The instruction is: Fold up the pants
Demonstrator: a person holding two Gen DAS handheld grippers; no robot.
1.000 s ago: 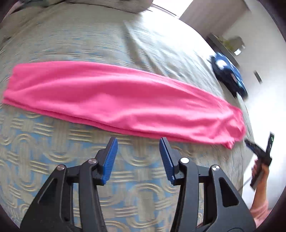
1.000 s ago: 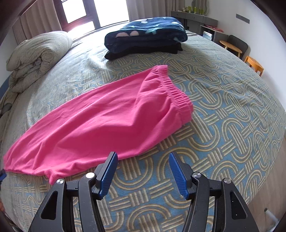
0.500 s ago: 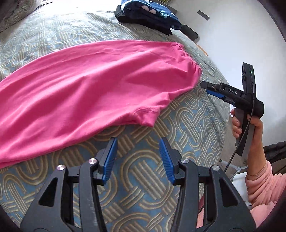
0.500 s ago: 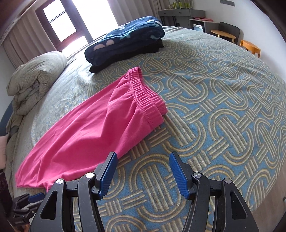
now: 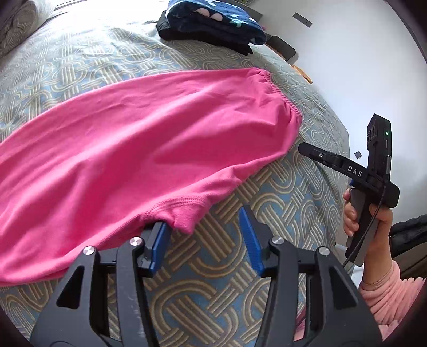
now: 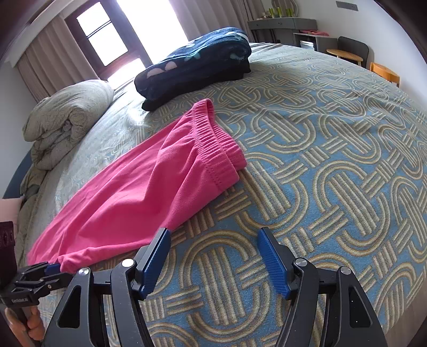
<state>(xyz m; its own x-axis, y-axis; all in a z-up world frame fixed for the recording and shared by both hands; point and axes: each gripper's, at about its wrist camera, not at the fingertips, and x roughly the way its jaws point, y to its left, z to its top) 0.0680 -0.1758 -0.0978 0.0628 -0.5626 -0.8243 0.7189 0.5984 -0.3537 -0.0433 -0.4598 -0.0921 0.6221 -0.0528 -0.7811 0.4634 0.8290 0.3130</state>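
While both tools hover, nothing is gripped:
Garment: bright pink soft-knit pants (image 5: pixel 138 149), folded lengthwise on the blue-and-tan patterned bedspread (image 6: pixel 320 165), ahead of both grippers.
Left gripper (image 5: pixel 204 237): jaws wide, empty; the crotch corner (image 5: pixel 184 216) lies just beyond its left pad.
Right gripper (image 6: pixel 214 263): jaws wide, empty; the elastic waistband (image 6: pixel 216 149) lies ahead.
Handling: probably light, limp, prone to sag; pinch seamed edges through all layers.
Background: folded navy blanket (image 6: pixel 194 66).

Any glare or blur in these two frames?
Right wrist: window blown out, sheen on the bedspread below it; pants sharp. Left wrist: far bedspread washed out, pants crisp; both views bend at the edges.
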